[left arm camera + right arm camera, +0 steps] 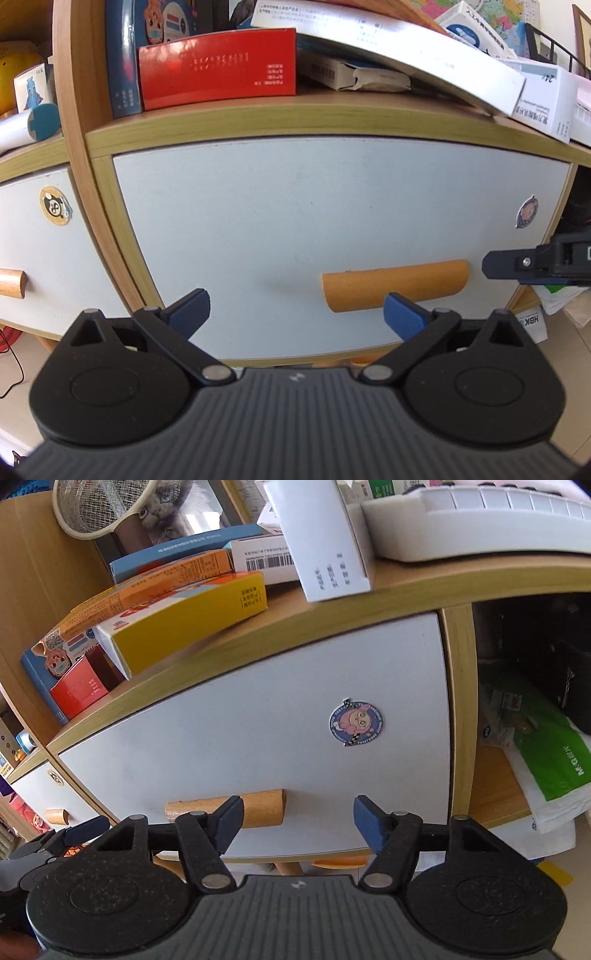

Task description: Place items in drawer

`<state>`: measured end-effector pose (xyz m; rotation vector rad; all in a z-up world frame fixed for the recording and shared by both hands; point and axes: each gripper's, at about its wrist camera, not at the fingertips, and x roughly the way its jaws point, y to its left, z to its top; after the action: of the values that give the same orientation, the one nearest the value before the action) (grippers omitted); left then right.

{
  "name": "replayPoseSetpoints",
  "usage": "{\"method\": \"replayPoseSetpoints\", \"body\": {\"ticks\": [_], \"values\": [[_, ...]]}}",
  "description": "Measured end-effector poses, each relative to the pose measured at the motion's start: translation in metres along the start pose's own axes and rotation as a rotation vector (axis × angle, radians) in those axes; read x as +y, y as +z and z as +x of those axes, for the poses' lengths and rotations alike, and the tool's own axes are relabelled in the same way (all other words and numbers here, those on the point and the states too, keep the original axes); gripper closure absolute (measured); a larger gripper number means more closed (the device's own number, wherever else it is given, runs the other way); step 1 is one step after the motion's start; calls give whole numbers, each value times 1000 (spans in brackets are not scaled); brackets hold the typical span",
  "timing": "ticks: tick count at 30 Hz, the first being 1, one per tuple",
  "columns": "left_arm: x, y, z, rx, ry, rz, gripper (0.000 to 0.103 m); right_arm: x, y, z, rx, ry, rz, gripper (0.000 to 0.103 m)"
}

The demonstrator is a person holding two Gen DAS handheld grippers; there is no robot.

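Closed drawer (332, 236), its white front facing both cameras. The wooden handle (395, 290) is mounted low on the front, long axis horizontal, ends toward 9 and 3 o'clock. The left gripper (295, 314) is held wide open and empty, just before the front. The right gripper (297, 821) is likewise spread and empty, its left finger (229, 821) overlapping the handle (225, 808). Boxes (184, 624) are stacked at 12 o'clock.
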<state>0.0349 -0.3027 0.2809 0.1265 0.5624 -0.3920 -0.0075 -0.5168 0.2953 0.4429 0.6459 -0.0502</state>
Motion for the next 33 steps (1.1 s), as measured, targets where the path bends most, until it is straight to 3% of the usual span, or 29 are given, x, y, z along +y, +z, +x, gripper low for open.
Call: {"method": "replayPoseSetpoints", "body": {"ticks": [4, 12, 19, 25, 33], "values": [[-1, -1, 2, -7, -33, -29, 15, -6, -5, 11, 20, 19, 50, 47], [-4, -13, 14, 18, -105, -86, 47, -19, -15, 30, 28, 98, 196, 58], [3, -17, 15, 12, -220, -192, 59, -19, -16, 36, 1, 191, 291, 58], [10, -22, 16, 17, -255, -277, 61, -27, -14, 38, 13, 217, 347, 68], [18, -32, 22, 47, -322, -403, 56, -44, -17, 47, 44, 298, 395, 68]]}}
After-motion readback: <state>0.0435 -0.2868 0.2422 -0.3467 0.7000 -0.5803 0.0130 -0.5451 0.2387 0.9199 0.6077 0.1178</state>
